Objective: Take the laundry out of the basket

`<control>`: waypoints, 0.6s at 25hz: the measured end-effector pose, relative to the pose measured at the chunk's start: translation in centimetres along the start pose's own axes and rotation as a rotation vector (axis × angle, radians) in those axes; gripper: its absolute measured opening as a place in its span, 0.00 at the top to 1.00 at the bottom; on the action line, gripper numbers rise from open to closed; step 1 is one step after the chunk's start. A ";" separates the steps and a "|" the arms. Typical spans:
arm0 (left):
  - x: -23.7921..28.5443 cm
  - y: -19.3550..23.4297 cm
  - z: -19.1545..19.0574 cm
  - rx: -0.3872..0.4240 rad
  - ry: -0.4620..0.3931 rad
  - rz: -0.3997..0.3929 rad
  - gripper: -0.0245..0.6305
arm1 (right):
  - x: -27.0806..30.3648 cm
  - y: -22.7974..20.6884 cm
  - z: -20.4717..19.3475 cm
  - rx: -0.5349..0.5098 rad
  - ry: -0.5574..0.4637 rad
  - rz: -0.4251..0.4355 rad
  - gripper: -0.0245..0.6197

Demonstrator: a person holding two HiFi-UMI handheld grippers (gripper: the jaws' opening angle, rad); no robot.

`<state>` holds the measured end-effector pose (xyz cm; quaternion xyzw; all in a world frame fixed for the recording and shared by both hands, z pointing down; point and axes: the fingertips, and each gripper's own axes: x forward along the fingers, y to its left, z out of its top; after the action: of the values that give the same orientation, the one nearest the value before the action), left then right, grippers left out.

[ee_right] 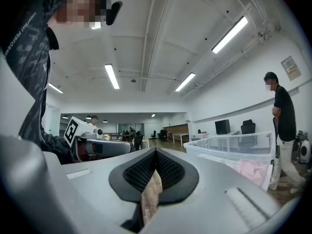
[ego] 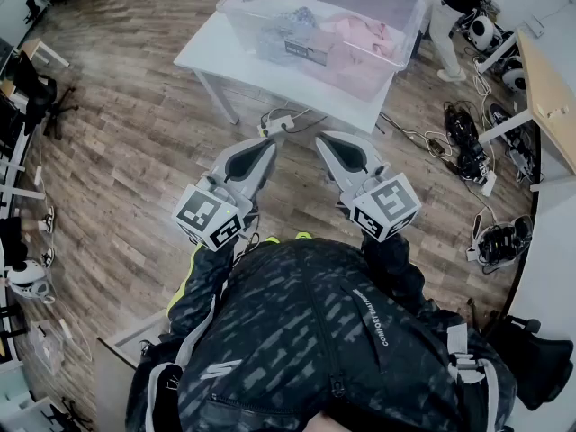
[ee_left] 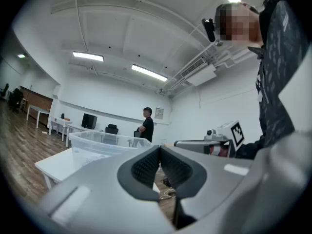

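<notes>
A clear plastic basket (ego: 241,27) stands on a white table (ego: 211,57) at the top of the head view. Inside lie a grey-blue garment (ego: 283,32) and a pink garment (ego: 360,43). My left gripper (ego: 270,144) and right gripper (ego: 326,139) hang side by side over the wood floor, short of the table, tips pointing toward it. Both are shut with nothing between the pads. The left gripper view shows its jaws (ee_left: 160,147) meeting, with the basket (ee_left: 97,145) ahead to the left. In the right gripper view, the jaws (ee_right: 156,151) meet and the basket (ee_right: 234,150) with pink cloth (ee_right: 251,172) lies to the right.
A power strip and cables (ego: 279,122) lie on the floor under the table's near edge. A person (ego: 450,7) stands beyond the table at the right. More cables and gear (ego: 468,142) clutter the floor beside a wooden desk (ego: 549,88) on the right.
</notes>
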<state>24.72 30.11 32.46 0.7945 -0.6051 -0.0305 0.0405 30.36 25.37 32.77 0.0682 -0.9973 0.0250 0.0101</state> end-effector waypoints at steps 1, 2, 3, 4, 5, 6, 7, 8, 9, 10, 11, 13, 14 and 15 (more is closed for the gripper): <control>0.1 0.0 0.0 -0.002 0.000 0.002 0.95 | 0.0 -0.1 -0.2 0.001 -0.002 0.001 0.97; 0.1 0.0 -0.1 -0.004 0.000 0.003 0.95 | 0.1 -0.1 -0.3 0.003 -0.003 0.002 0.97; 0.2 -0.1 -0.1 -0.006 0.000 0.003 0.95 | 0.1 -0.1 -0.5 0.006 -0.004 0.003 0.97; 0.2 -0.2 -0.2 -0.009 0.000 0.002 0.95 | 0.0 -0.1 -0.6 0.010 -0.004 0.005 0.97; 0.3 -0.3 -0.3 -0.013 -0.001 0.000 0.95 | 0.0 -0.1 -0.7 0.014 -0.004 0.007 0.97; 0.4 -0.4 -0.3 -0.019 -0.004 -0.001 0.95 | 0.0 0.0 -0.7 0.016 -0.002 0.009 0.96; 0.5 -0.5 -0.2 -0.024 -0.008 -0.001 0.95 | 0.0 0.0 -0.7 0.016 0.000 0.011 0.97; 0.7 -0.7 -0.1 -0.028 -0.012 -0.003 0.95 | 0.1 0.1 -0.6 0.016 0.000 0.014 0.96; 0.9 -0.7 0.0 -0.029 -0.017 -0.004 0.95 | 0.1 0.0 -0.5 0.016 -0.003 0.017 0.97; 1.1 -0.8 0.2 -0.029 -0.021 -0.005 0.95 | 0.2 -0.1 -0.4 0.018 -0.007 0.021 0.97; 1.3 -0.9 0.4 -0.028 -0.023 -0.006 0.95 | 0.2 -0.2 -0.3 0.022 -0.011 0.025 0.97; 1.8 -1.0 0.4 -0.027 -0.026 -0.006 0.95 | 0.2 -0.5 -0.3 0.028 -0.014 0.031 0.96; 2.0 -1.1 0.4 -0.028 -0.027 -0.005 0.95 | 0.2 -0.6 -0.4 0.027 -0.011 0.035 0.97; 2.1 -1.2 0.3 -0.030 -0.027 -0.004 0.95 | 0.1 -0.6 -0.5 0.023 -0.006 0.040 0.97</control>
<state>26.45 28.38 32.02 0.7945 -0.6036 -0.0505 0.0443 30.31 24.78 33.28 0.0487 -0.9981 0.0366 0.0060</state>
